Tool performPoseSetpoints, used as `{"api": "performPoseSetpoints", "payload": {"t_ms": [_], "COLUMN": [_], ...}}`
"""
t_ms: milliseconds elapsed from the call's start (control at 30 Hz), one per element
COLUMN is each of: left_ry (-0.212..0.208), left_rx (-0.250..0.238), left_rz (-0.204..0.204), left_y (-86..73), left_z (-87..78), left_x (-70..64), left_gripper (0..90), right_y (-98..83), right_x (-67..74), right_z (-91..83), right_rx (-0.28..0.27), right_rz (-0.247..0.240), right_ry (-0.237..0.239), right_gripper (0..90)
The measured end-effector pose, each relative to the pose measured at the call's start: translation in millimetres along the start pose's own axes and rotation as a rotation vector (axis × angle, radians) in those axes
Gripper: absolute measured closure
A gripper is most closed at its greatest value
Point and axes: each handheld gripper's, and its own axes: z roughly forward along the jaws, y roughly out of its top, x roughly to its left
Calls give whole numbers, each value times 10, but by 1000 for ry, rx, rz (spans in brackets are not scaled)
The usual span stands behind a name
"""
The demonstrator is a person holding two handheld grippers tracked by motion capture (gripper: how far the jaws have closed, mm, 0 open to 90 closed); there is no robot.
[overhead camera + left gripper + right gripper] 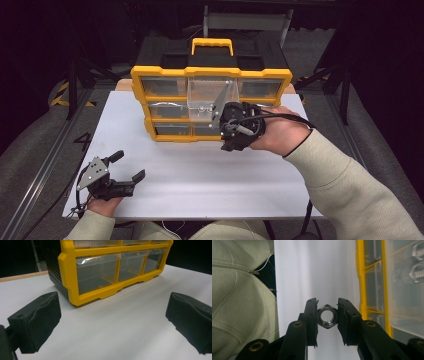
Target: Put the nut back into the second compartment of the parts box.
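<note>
1. While the right claw (327, 315) is clamped on a hex nut (327, 316), the nut sits pinched flat-to-flat between the two black pads, above the white surface (200, 170) & just in front of the organizer (210, 102).
2. Nut: dull grey metal, six-sided, round bore w/ faint thread rings inside, edges lightly chamfered.
3. Organizer: yellow plastic frame, black body, yellow carry handle on top, clear plastic drawers in rows; stands at the far edge of the surface, roughly mid-width. No brand or lettering readable on it.
4. One clear drawer (207, 100) is pulled out toward the right hand (280, 132); the right gripper view shows more large hex-shaped metal parts (418, 270) behind clear plastic, blurred.
5. Left claw (113, 315) is released, its pads spread wide w/ nothing between; pads are black, foam-like, w/ a rumpled face. It rests near the front-left corner of the surface, well apart from the organizer.
6. Surface: smooth matte white board, no marks. Sleeves: pale ribbed knit; zip visible in the right gripper view.
</note>
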Motion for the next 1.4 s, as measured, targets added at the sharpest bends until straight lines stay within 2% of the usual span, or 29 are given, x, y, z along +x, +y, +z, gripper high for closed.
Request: {"api": "performPoseSetpoints", "payload": {"t_ms": [167,267,567,767,867,1133,1400], "left_ry": [2,1,1,1,-2,-4,-4], "left_rx": [-4,0,-5,-3,-2,-2,-3], "left_rz": [-7,-4,-8,-7,-9,-10,-11], "left_y": [-3,0,-3,-3,-3,-6,-6], "left_z": [5,3,5,4,2,5,6], "left_x": [-3,-5,-3,0,2,7,7], "left_gripper": [7,7,7,7,7,7,7], "right_y": [54,71,134,188,226,298,311], "right_x": [-46,-71,-284,-448,-493,-584,-772], "right_z": [-158,-202,-397,-467,-523,-616,-643], "right_rx": [-10,-20,-32,-38,-58,-62,-57], "right_rz": [8,10,25,44,47,51,93], "right_ry": [-23,-20,-32,-32,-49,-65,-80], "right_gripper": [703,703,703,703,703,703,703]}}
